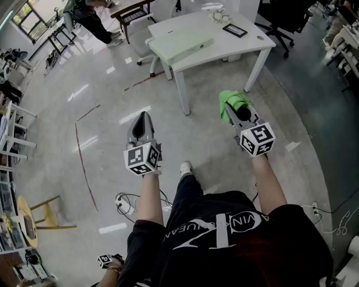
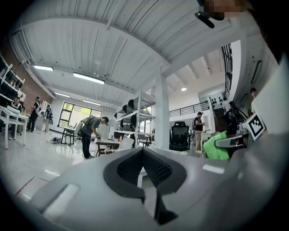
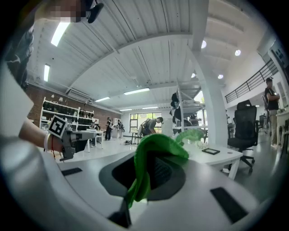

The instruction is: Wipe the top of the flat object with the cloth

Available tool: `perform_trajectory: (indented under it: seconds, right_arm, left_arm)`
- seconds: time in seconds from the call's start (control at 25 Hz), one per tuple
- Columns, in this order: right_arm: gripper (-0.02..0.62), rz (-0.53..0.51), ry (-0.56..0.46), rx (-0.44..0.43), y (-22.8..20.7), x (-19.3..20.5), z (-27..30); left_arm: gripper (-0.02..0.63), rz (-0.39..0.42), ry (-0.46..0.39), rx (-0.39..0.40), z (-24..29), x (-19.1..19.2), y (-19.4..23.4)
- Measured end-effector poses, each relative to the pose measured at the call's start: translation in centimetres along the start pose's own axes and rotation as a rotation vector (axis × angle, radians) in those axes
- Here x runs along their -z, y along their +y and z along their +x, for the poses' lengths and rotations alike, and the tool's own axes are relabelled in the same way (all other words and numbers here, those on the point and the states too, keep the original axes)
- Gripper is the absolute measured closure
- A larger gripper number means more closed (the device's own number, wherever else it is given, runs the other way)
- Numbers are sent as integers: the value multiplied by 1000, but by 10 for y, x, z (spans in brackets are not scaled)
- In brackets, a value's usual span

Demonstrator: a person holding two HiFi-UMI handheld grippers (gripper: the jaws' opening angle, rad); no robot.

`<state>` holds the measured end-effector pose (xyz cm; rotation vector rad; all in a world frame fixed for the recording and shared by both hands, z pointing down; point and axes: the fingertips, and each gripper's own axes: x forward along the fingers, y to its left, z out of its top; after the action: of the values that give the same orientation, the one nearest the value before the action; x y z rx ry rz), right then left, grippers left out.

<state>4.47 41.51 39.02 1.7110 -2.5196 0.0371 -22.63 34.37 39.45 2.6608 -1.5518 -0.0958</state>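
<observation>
A wooden stool [image 1: 26,220] stands left, a black office chair [image 1: 287,15] far right.

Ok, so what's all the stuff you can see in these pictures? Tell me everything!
table: one, white, ahead of the person
flat object: one, pale green, lying on the table's left part
black-edged frame: one, black, on the table's far side
office chair: one, black, beyond the table at the right
stool: one, wooden, on the floor at the far left
floor line: one, red, curving across the grey floor at the left
cloth: one, bright green, pinched in the right hand-held gripper
left hand-held gripper: one, grey, jaws together, empty
right hand-held gripper: one, grey, shut on the cloth
shoe: one, white, between the arms
</observation>
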Motion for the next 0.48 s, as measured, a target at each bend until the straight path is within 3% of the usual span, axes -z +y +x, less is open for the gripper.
perform_trajectory:
  seconds: [0.48]
  right_arm:
    - [560, 38, 23, 20, -25, 2, 87]
  left_arm:
    - [595, 1, 36, 21, 79, 3, 50]
